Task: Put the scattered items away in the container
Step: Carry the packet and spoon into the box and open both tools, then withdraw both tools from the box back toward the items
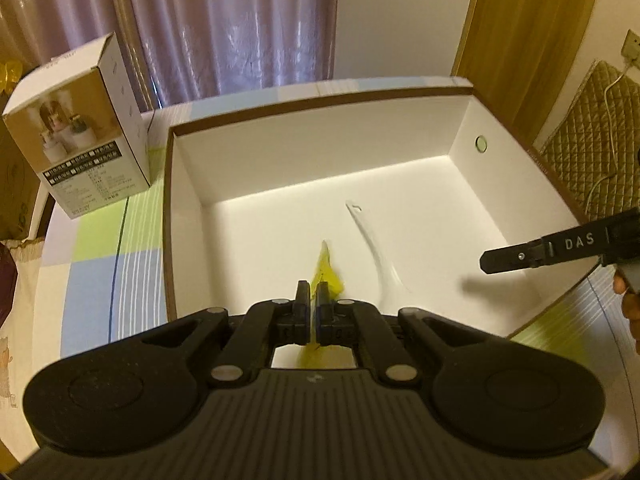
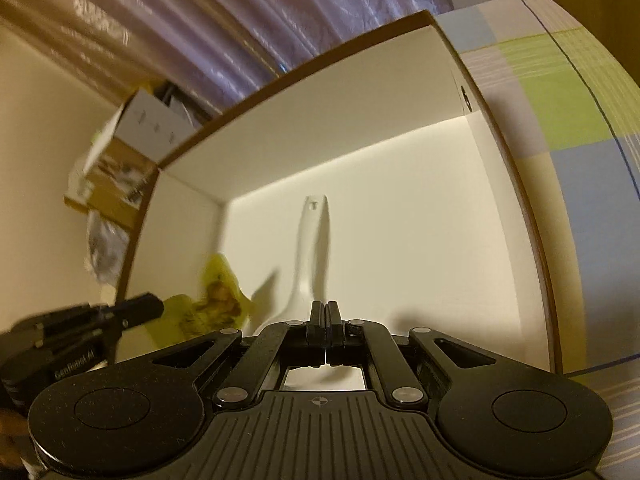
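Your left gripper pinches a yellow packet over the white box; the white spoon already lies inside. Right gripper is closed, empty. The carton at ten o'clock remains outside.

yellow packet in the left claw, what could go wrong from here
The yellow packet is thin and pinched edge-on in the left claw over the white box; it could cling to a pad after release. It may also land on the white spoon. The right claw hangs close by, so the two could bump.
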Available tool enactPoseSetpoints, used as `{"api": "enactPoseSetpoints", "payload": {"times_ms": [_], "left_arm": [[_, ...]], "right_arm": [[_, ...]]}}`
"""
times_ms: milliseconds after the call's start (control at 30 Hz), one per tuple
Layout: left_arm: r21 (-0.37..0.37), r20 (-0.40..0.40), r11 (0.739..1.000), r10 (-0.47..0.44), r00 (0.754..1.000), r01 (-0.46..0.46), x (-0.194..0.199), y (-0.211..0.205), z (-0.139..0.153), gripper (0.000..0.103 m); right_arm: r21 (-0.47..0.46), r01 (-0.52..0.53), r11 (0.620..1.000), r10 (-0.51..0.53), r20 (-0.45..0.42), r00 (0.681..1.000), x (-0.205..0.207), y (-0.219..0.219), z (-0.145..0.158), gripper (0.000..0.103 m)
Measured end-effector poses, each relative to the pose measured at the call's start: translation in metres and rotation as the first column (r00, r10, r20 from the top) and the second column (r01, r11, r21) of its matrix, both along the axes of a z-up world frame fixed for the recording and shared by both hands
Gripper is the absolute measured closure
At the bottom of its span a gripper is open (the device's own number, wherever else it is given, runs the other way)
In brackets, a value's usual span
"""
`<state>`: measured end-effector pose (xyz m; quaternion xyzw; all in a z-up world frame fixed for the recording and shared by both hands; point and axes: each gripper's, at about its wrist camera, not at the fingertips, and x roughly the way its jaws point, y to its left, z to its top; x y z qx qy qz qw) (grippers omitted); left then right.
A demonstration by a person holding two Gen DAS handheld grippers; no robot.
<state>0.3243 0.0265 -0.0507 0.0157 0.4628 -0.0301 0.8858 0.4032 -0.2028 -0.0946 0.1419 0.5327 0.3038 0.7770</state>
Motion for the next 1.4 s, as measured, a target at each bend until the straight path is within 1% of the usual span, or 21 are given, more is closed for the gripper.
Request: {"api": "enactPoseSetpoints", "payload": {"times_ms": [67, 100, 133, 167, 200, 233, 267, 300, 333, 400, 433, 500, 600, 667, 767, 933, 967, 1000, 1067, 1200, 1400], "left_arm": [[0.018, -0.013, 1.000, 0.005, 1.000, -0.005, 0.003, -0.001, -0.002, 0.097], [0.026, -0.017, 1.000, 0.006, 1.000, -0.006, 0.004, -0.001, -0.003, 0.092], [0.034, -0.022, 0.999, 0.011, 1.000, -0.010, 0.004, -0.001, -0.004, 0.089], [0.046, -0.024, 0.999, 0.017, 1.000, -0.015, 0.005, -0.001, -0.004, 0.083], [0.060, -0.026, 0.998, 0.019, 0.999, -0.017, 0.005, -0.001, -0.004, 0.081], [0.069, -0.027, 0.997, 0.018, 0.999, -0.016, 0.004, -0.001, -0.004, 0.080], [0.071, -0.029, 0.997, 0.016, 0.999, -0.014, 0.004, -0.001, -0.003, 0.078], [0.071, -0.032, 0.997, 0.014, 0.999, -0.012, 0.003, 0.000, -0.003, 0.074], [0.073, -0.035, 0.997, 0.013, 0.999, -0.010, 0.001, -0.001, -0.002, 0.072], [0.087, -0.038, 0.996, 0.010, 0.999, -0.006, -0.001, -0.002, 0.000, 0.062], [0.096, -0.037, 0.995, 0.005, 0.999, -0.001, -0.003, -0.004, 0.001, 0.060], [0.108, -0.037, 0.994, -0.003, 0.999, 0.007, -0.006, -0.006, 0.003, 0.047], [0.129, -0.038, 0.992, -0.010, 0.999, 0.015, -0.009, -0.011, 0.006, 0.038], [0.139, -0.037, 0.990, -0.011, 0.999, 0.017, -0.011, -0.014, 0.008, 0.035], [0.135, -0.032, 0.991, -0.011, 0.999, 0.015, -0.014, -0.016, 0.013, 0.024], [0.138, -0.024, 0.990, -0.007, 1.000, 0.010, -0.021, -0.020, 0.020, 0.023], [0.140, -0.021, 0.990, -0.007, 1.000, 0.010, -0.022, -0.020, 0.022, 0.022], [0.142, -0.019, 0.990, -0.004, 1.000, 0.007, -0.024, -0.021, 0.023, 0.015], [0.145, -0.010, 0.989, 0.003, 1.000, -0.002, -0.028, -0.021, 0.027, 0.011], [0.132, 0.001, 0.991, 0.006, 1.000, -0.006, -0.036, -0.022, 0.035, 0.010], [0.134, 0.012, 0.991, 0.015, 1.000, -0.016, -0.049, -0.022, 0.043, 0.009]], "right_arm": [[-0.025, -0.014, 1.000, 0.014, 0.003, 1.000, 0.000, 0.002, 0.000, 0.097], [-0.039, -0.025, 0.999, 0.025, 0.003, 1.000, 0.000, 0.001, 0.000, 0.096], [-0.050, -0.036, 0.998, 0.036, 0.004, 0.999, 0.000, 0.002, 0.000, 0.071], [-0.062, -0.051, 0.997, 0.051, 0.008, 0.999, 0.000, 0.003, 0.001, 0.041], [-0.057, -0.070, 0.996, 0.071, 0.018, 0.997, 0.000, 0.005, 0.003, 0.007], [-0.035, -0.090, 0.995, 0.092, 0.035, 0.995, -0.003, 0.006, 0.006, 0.007], [-0.039, -0.106, 0.994, 0.108, 0.051, 0.993, -0.006, 0.008, 0.010, 0.006], [-0.073, -0.115, 0.991, 0.119, 0.062, 0.991, -0.008, 0.012, 0.013, 0.006], [-0.101, -0.123, 0.987, 0.131, 0.073, 0.989, -0.010, 0.015, 0.015, 0.006], [-0.132, -0.136, 0.982, 0.148, 0.088, 0.985, -0.012, 0.017, 0.018, 0.006], [-0.144, -0.142, 0.979, 0.156, 0.089, 0.984, -0.013, 0.017, 0.019, 0.006], [-0.172, -0.148, 0.974, 0.166, 0.093, 0.982, -0.015, 0.019, 0.022, 0.006], [-0.237, -0.162, 0.958, 0.197, 0.132, 0.972, -0.019, 0.021, 0.029, 0.006], [-0.285, -0.169, 0.943, 0.221, 0.162, 0.962, -0.025, 0.021, 0.035, 0.006], [-0.341, -0.166, 0.925, 0.243, 0.198, 0.950, -0.035, 0.024, 0.041, 0.006], [-0.377, -0.136, 0.916, 0.232, 0.222, 0.947, -0.045, 0.025, 0.044, 0.006], [-0.376, -0.130, 0.917, 0.228, 0.228, 0.947, -0.047, 0.025, 0.045, 0.006], [-0.373, -0.125, 0.919, 0.223, 0.234, 0.946, -0.047, 0.026, 0.047, 0.006], [-0.364, -0.111, 0.925, 0.210, 0.245, 0.947, -0.051, 0.024, 0.050, 0.006], [-0.350, -0.083, 0.933, 0.188, 0.276, 0.943, -0.060, 0.020, 0.059, 0.006], [-0.324, -0.043, 0.945, 0.149, 0.310, 0.939, -0.078, 0.011, 0.073, 0.006]]}}
